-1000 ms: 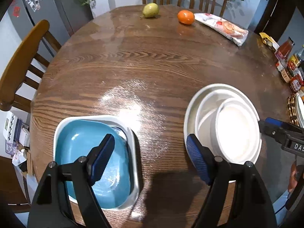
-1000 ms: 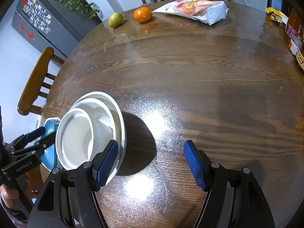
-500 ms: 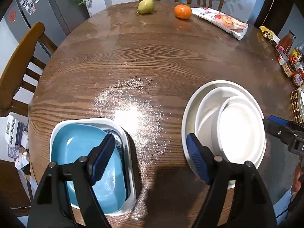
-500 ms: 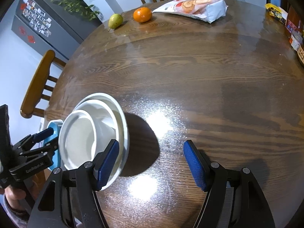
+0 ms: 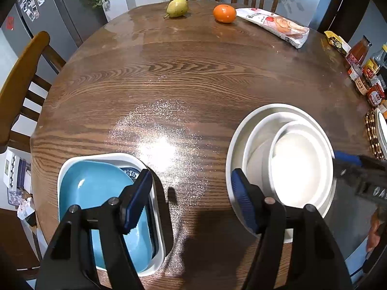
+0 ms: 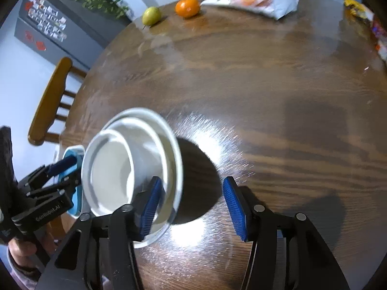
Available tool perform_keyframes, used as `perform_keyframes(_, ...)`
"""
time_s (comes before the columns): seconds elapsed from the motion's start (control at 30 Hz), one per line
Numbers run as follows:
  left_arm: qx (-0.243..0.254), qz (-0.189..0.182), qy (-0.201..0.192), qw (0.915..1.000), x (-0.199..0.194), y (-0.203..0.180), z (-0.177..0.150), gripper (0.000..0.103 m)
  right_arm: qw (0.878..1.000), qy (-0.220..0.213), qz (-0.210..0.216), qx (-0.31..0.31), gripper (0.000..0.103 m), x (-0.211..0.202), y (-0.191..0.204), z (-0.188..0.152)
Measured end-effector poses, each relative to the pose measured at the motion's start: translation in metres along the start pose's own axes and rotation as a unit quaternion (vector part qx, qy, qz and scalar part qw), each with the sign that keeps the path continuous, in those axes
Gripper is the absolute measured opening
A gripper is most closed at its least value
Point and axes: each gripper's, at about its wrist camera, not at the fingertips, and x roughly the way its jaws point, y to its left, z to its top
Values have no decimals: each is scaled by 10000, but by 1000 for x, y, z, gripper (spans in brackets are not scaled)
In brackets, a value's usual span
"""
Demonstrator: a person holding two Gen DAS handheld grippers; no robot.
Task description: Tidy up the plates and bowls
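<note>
White bowls [image 5: 285, 159] nested, blue plate [image 5: 96, 193] beside — pear [image 5: 177, 7], orange [image 5: 224, 13] far off

— How is the left gripper [image 5: 191, 193] sitting?

— It is hovering with its jaws spread wide, blue pads [image 5: 137, 200] facing each other and gripping nothing.

— And the right gripper [image 6: 191, 205]?

— It is likewise gaping, its pads [image 6: 233, 209] well apart. In the right wrist view a hand [image 6: 21, 251] is showing, wrapping the left gripper's handle at the lower left edge.
</note>
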Motion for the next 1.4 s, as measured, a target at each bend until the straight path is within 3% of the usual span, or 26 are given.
perform_keyframes(0.17,-1,-4,-8,10000,0,0,0,67,9998,-167,-79,38,55,-16,-8,3)
perform_keyframes(0.4,-7,-30,15,10000,1,-1,2,67,9996,174,14,220,55,-1,-17,3)
perform_keyframes(0.57,-7,-92,58,9999,3,-1,3,65,9996,193,-27,181,54,6,-11,4)
perform_keyframes(0.63,-29,-164,72,9998,3,-2,4,56,9997,184,8,149,50,6,-10,4)
perform_keyframes(0.8,102,-274,23,9996,2,-13,6,30,9992,183,349,103,31,6,-6,2)
perform_keyframes(0.97,56,-220,-3,9997,3,-14,5,29,9986,163,483,166,25,5,-7,1)
perform_keyframes(1.2,132,-164,-148,9997,1,-27,2,5,9990,49,443,18,12,3,4,-1)
perform_keyframes(1.4,197,-104,-192,9996,1,-28,2,2,9989,13,456,73,12,2,4,-1)
